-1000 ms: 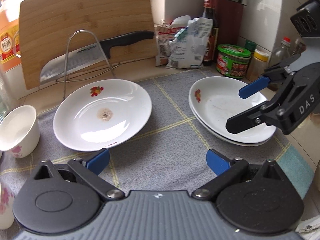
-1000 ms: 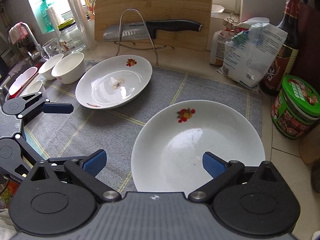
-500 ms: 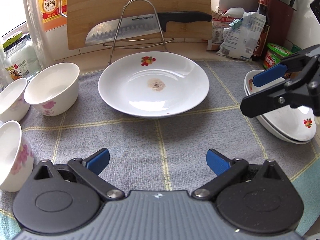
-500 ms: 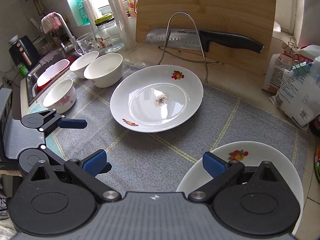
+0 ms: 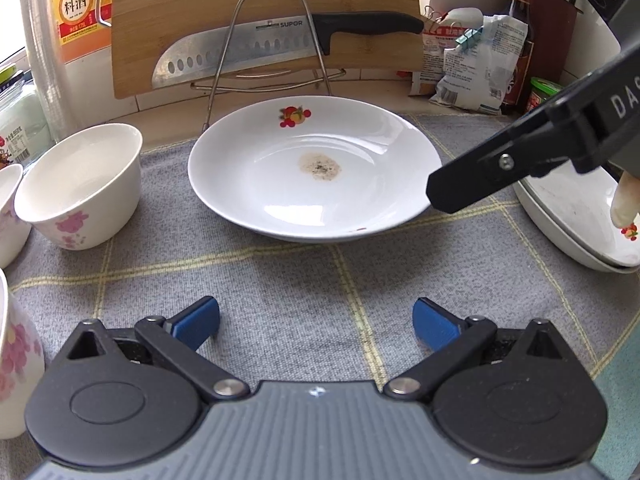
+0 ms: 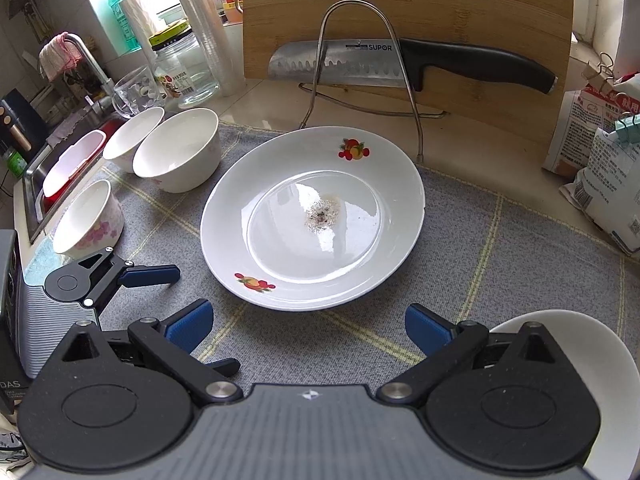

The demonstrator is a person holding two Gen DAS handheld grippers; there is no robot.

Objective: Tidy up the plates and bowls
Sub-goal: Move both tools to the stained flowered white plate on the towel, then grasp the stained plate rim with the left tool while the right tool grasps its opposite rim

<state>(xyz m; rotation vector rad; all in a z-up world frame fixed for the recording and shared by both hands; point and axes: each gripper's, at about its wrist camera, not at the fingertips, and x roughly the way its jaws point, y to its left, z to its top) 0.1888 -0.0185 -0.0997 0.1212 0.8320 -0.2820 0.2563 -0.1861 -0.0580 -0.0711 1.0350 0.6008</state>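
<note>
A white plate (image 5: pixel 316 168) (image 6: pixel 312 220) with fruit prints and a brown stain at its middle lies on the grey mat (image 5: pixel 304 280). My left gripper (image 5: pixel 316 320) hovers open over the mat just in front of it, holding nothing. My right gripper (image 6: pixel 308 332) is open too, near the plate's right front edge; one of its fingers (image 5: pixel 460 188) reaches over the plate's right rim. To the right, a stack of plates (image 5: pixel 576 224) (image 6: pixel 608 356) sits under the right gripper. Three white bowls (image 6: pixel 176 156) (image 6: pixel 132 140) (image 6: pixel 88 220) with pink flowers stand left of the plate.
Behind the plate, a wire rack (image 5: pixel 272 40) carries a large knife (image 6: pixel 400 64) against a bamboo cutting board (image 6: pixel 400 8). Food packets (image 5: pixel 468 64) and a sauce bottle (image 5: pixel 520 20) stand at the back right. A glass jar (image 6: pixel 184 68) and the sink (image 6: pixel 60 164) are at the left.
Both grippers swung left, away from the stacked plates, and now face the stained plate from closer. The right gripper's finger now hangs over that plate's right rim. Both stayed open.
</note>
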